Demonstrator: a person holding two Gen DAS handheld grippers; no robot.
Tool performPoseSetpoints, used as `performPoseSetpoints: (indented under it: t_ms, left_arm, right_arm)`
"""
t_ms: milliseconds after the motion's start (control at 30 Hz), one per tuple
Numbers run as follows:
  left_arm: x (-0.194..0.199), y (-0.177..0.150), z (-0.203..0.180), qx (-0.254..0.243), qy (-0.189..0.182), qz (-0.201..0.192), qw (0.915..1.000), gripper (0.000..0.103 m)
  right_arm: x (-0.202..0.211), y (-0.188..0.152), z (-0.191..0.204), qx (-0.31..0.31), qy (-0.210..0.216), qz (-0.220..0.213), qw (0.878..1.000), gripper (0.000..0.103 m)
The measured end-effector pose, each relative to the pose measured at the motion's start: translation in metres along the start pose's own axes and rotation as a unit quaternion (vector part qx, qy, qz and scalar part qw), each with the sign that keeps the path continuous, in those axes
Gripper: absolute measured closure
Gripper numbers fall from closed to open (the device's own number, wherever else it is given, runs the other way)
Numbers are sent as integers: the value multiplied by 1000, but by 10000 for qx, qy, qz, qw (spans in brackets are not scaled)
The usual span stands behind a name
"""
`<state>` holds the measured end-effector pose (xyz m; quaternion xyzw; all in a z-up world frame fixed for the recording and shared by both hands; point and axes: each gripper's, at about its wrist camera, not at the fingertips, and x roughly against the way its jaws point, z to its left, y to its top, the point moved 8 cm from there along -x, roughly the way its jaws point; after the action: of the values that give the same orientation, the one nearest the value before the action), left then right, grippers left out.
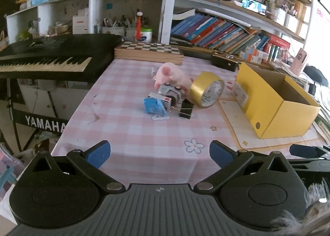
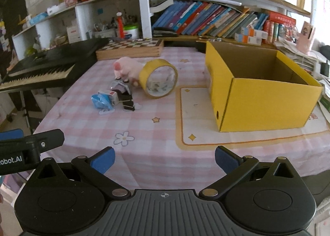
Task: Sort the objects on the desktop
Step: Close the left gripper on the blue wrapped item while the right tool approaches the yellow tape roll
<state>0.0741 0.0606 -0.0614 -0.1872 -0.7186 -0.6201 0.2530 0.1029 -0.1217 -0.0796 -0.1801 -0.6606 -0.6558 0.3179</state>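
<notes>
On the pink checked tablecloth [image 2: 156,153], an open yellow cardboard box [image 2: 257,99] is set ready as receptacle. Beside it are clustered a glossy tape roll [image 2: 158,79], plush pig [image 1: 169,74], toy car [image 1: 170,91] and binder clip [image 1: 185,109]. Left gripper [image 1: 158,153] and right gripper [image 2: 164,158] are held spread, empty.

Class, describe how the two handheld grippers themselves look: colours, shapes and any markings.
Both the left gripper and right gripper are black, with ribbed grey centre plates, round housings, silver pivot rivets and blue fingertip pads. White lettering ending "obot.AI" marks the left one's side.
</notes>
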Motion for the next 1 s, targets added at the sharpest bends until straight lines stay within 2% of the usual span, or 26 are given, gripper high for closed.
performPoseSetpoints:
  t_ms: [300, 700, 1000]
  left_arm:
    - [-24, 12, 1, 78, 106, 49, 9999, 0]
    - [-64, 38, 6, 234, 390, 69, 9989, 0]
    - [-91, 47, -4, 260, 470, 193, 9984, 0]
  right_arm:
    - [-26, 17, 0, 152, 107, 19, 9998, 2]
    - [-67, 57, -11, 137, 112, -66, 9998, 2]
    - [-95, 72, -42, -153, -98, 57, 9998, 2]
